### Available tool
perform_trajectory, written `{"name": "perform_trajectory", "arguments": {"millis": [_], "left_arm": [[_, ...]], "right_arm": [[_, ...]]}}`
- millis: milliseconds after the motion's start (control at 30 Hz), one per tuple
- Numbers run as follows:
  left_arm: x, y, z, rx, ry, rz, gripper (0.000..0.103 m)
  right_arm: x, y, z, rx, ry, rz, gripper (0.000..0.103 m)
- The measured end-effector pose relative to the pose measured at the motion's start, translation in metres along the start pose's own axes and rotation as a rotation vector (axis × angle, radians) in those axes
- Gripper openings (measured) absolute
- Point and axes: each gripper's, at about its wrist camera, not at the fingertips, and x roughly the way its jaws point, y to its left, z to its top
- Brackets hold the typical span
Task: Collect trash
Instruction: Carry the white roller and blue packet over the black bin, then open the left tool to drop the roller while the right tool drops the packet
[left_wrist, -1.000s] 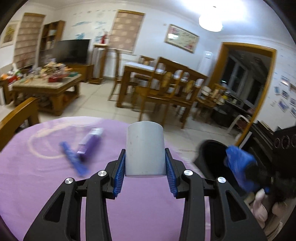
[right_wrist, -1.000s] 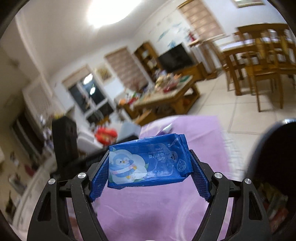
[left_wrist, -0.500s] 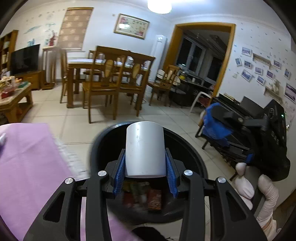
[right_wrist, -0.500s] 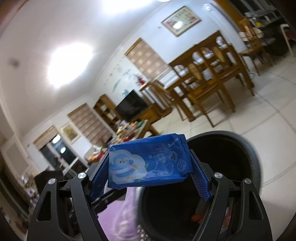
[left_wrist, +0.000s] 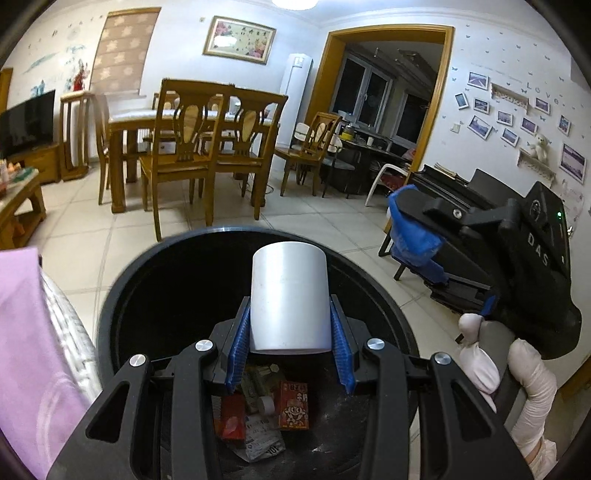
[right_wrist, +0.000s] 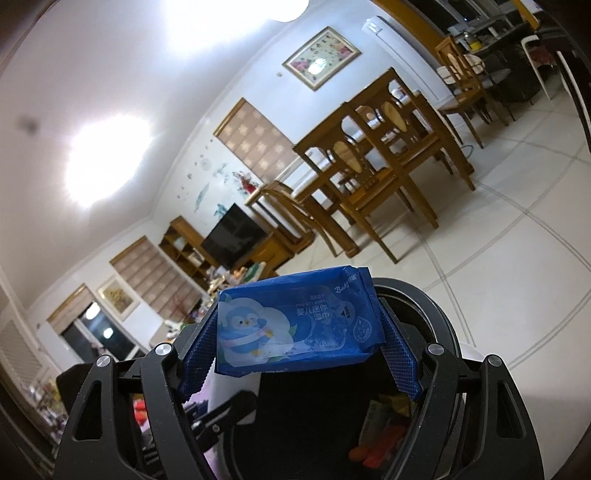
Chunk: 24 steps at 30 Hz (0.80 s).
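White paper cup: clamped upright between the blue pads of the left gripper, held above the open black trash bin. Blue wet-wipes packet: gripped crosswise by the right gripper, over the bin's near rim. Wrappers and a red carton are seen inside the bin. Purple tablecloth at left; wooden dining set beyond.

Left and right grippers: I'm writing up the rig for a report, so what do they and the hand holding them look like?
Both the left gripper and the right gripper have black plastic linkage arms with silver round screw heads and blue textured finger pads. In the left wrist view the right gripper's black body carries white lettering and a small green light. The hand holding it wears a white glove.
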Motion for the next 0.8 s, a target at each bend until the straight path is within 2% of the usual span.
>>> {"name": "perform_trajectory", "arguments": {"millis": [233, 800], "left_arm": [[0.0, -0.012, -0.004, 0.056, -0.007, 0.034, 0.04], [0.003, -0.023, 0.0, 0.063, 0.001, 0.049, 0.04]], "right_arm": [[0.021, 0.001, -0.012, 0.005, 0.013, -0.034, 0.078], [0.044, 0.007, -0.018, -0.004, 0.04, -0.035, 0.079]]}}
